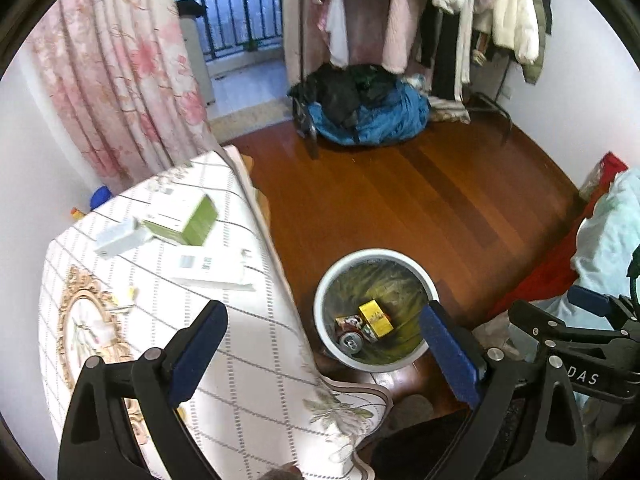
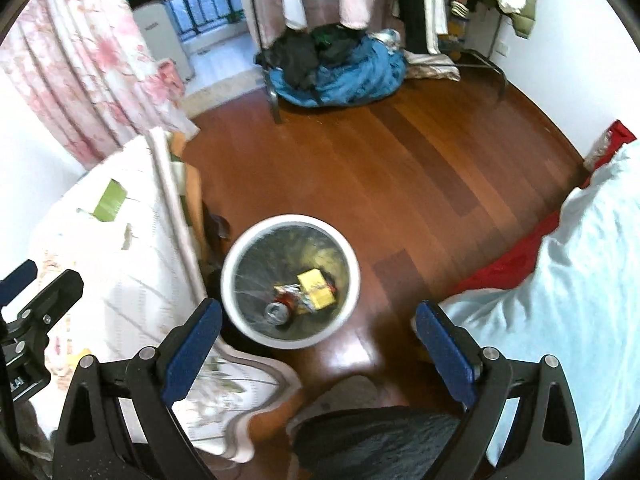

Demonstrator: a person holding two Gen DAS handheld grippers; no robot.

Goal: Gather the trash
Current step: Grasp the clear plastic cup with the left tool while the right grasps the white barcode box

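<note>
Both claws sit wide apart and hold nothing: my left gripper [image 1: 322,344] hangs over the table edge and the bin, my right gripper [image 2: 318,334] over the bin and bare floor.

Trash already lies in the white bin [image 2: 348,248], which stands on the floor just beside the table: a yellow box [image 2: 316,282], a can [image 2: 278,312] lying on its side, and a crumpled wrapper [image 2: 288,290] touching both. On the table [image 1: 248,360], under a checked cloth, I see more to collect: a green box [image 1: 192,218], a small white box [image 1: 116,236] beside it, and a flat white packet [image 1: 212,266] nearer me. The draped cloth corner hangs close to the bin's rim.

Red-brown boards [image 2: 400,152] cover the floor. A pale blue quilt [image 2: 560,280] crowds in on the right. Farther back, a blue bundle [image 1: 372,116] sits under a rack of clothes [image 1: 460,20], with a pink floral curtain [image 1: 120,72] at a balcony door.
</note>
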